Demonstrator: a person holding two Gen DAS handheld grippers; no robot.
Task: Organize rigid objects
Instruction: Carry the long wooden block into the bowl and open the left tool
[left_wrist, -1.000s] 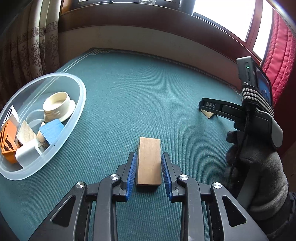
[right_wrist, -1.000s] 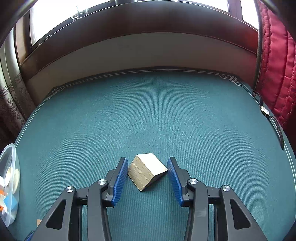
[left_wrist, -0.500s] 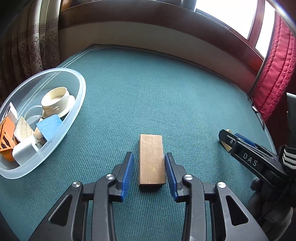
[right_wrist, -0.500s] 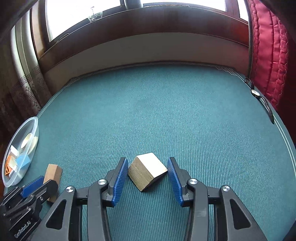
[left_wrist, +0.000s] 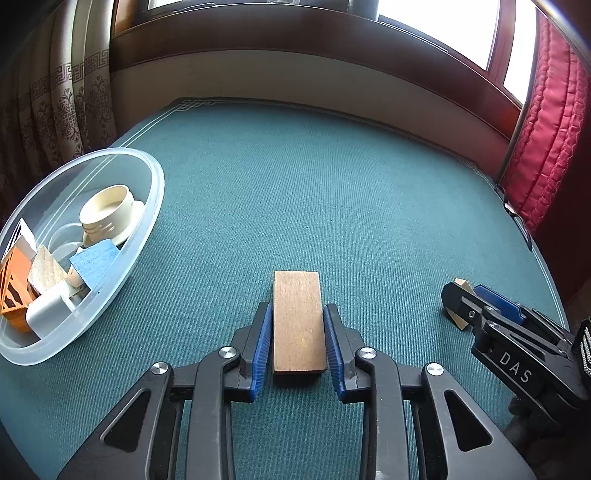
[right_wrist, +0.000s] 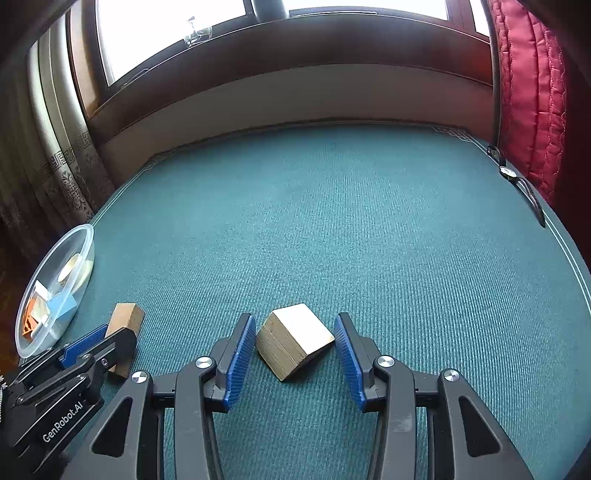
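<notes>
Left gripper (left_wrist: 298, 343) jaws narrower than a second ago, pads now just beside flat wooden block (left_wrist: 299, 320) flanks, contact uncertain. Right gripper (right_wrist: 295, 350) unchanged: wide, straddling pale wooden cube (right_wrist: 295, 339), clear gaps. Both blocks on green carpet (left_wrist: 332, 203). Plastic bowl (left_wrist: 147, 221) of sorted pieces left. Judgement: double pickup imminent, left first.

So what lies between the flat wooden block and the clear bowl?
Nothing: in the left wrist view only bare green carpet separates the flat wooden block from the clear bowl.
</notes>
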